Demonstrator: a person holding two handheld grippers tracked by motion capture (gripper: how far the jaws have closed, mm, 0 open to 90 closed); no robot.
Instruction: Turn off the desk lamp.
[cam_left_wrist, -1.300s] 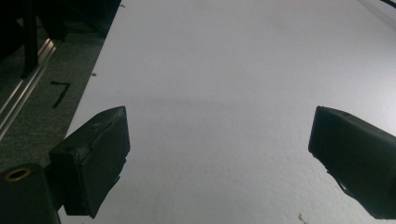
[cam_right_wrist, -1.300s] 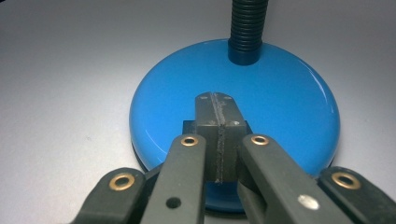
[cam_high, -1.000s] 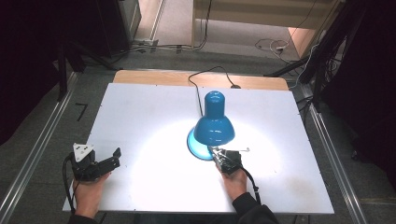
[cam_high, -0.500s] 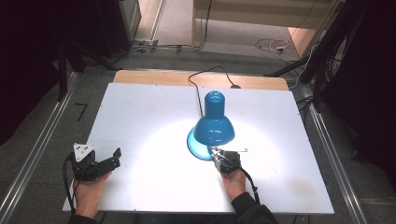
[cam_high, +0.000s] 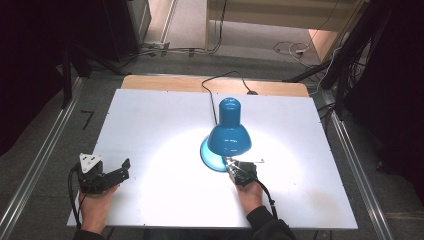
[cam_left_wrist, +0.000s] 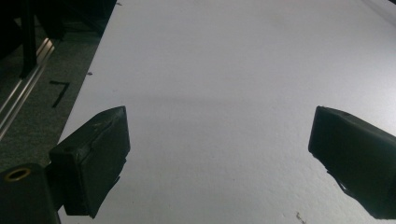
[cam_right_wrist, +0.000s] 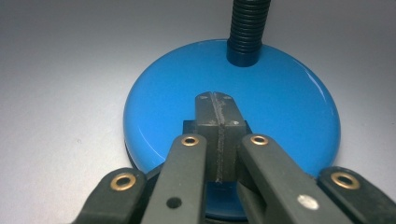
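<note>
White table (cam_high: 150, 120), wood strip along far edge. Lit pool in the middle, straight under the lamp.

Blue desk lamp (cam_high: 229, 134) standing right of table centre: bell shade pointing down, round blue base (cam_right_wrist: 196, 102) beneath it on the near side, black ribbed gooseneck (cam_right_wrist: 247, 28) rising from the far part of the base. Black cord (cam_high: 220, 80) running from lamp to far table edge.

Left gripper (cam_high: 120, 170) well left of the lamp, near the table's near-left corner, held low over the top by a hand (cam_high: 94, 209). Grey three-cornered plate on top. Jaws spread wide, bare table between them in the left gripper view, nothing grasped.

Right gripper (cam_high: 231, 163) just on the near side of the lamp, tips over the near part of the base. Jaws clenched, pads (cam_right_wrist: 208, 135) pressed flat together in the right gripper view, nothing between them. Tips sitting on a small dark block (cam_right_wrist: 189, 127) on the base top, looks like the switch; contact likely, can't confirm pressure. Right hand (cam_high: 250, 192) behind it, dark sleeve at the near table edge.
</note>
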